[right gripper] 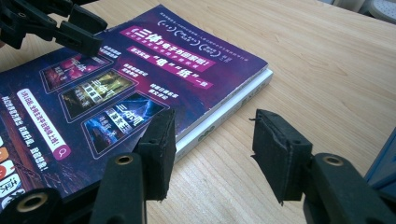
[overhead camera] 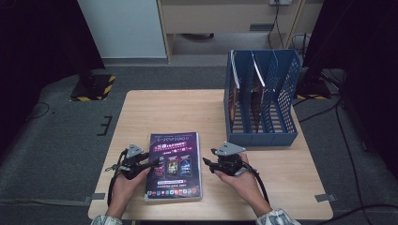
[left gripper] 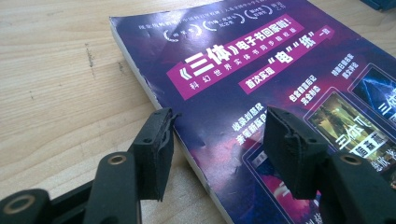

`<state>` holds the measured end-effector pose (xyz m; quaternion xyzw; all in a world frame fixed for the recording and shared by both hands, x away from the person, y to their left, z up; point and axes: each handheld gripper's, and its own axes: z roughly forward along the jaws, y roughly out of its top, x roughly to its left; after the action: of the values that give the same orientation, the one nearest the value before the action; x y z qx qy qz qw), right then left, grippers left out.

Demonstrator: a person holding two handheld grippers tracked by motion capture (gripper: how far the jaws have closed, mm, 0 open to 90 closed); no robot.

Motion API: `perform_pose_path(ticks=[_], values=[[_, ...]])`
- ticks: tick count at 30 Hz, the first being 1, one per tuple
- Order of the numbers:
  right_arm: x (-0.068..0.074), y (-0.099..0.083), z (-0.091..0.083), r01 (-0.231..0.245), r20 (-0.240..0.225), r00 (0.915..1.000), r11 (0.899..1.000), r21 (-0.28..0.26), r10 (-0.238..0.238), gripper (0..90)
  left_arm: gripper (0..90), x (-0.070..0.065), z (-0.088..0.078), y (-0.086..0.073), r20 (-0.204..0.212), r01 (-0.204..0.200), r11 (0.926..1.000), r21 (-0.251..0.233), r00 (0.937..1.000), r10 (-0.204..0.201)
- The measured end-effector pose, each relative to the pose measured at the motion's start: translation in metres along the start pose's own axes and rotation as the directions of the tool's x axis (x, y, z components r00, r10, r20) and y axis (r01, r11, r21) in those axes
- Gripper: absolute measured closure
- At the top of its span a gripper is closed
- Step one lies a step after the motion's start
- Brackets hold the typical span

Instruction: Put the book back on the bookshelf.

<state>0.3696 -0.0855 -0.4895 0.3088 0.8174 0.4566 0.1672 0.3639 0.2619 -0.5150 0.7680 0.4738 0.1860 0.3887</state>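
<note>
Purple book (overhead camera: 173,165) flat on table (overhead camera: 159,112). Left gripper (left gripper: 217,140) jaws apart, straddling book's edge, no squeeze. Right gripper (right gripper: 212,144) jaws apart too, book's other edge just by its left jaw.

Lab-like recording room: lone wooden table (overhead camera: 187,108), grey carpet, floor cables, hazard-taped stand base (overhead camera: 93,88), dark curtains.

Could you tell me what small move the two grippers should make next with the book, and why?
Probably ease both in to catch the book's side edges. It lies flat on the table. The left gripper straddles its left edge with open jaws, the right gripper stands open at its right edge, neither pressing. The file rack behind looks like the likely destination.
</note>
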Motion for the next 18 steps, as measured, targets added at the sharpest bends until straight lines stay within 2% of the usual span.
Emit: perform_pose_path(ticks=[5,9,14,18], values=[[0.000,0.000,0.001,-0.001,-0.006,1.0000,1.000,0.007,0.001,48.7,43.3,-0.002,0.000,0.002,-0.009,-0.025,0.9997,0.006,0.9997,0.025],[0.000,-0.001,0.002,-0.004,-0.007,1.0000,1.000,0.012,0.004,47.6,43.5,-0.005,0.002,0.003,0.003,-0.055,0.9984,0.011,0.9985,0.055],[0.001,-0.001,0.004,-0.012,-0.020,0.9997,1.000,0.015,0.012,43.7,43.5,-0.011,0.005,0.005,0.015,-0.078,0.9969,0.011,0.9968,0.078],[0.002,-0.002,0.009,-0.016,-0.039,0.9991,0.999,0.033,0.017,38.4,43.8,-0.019,0.007,0.007,0.009,-0.118,0.9929,0.016,0.9930,0.118]])
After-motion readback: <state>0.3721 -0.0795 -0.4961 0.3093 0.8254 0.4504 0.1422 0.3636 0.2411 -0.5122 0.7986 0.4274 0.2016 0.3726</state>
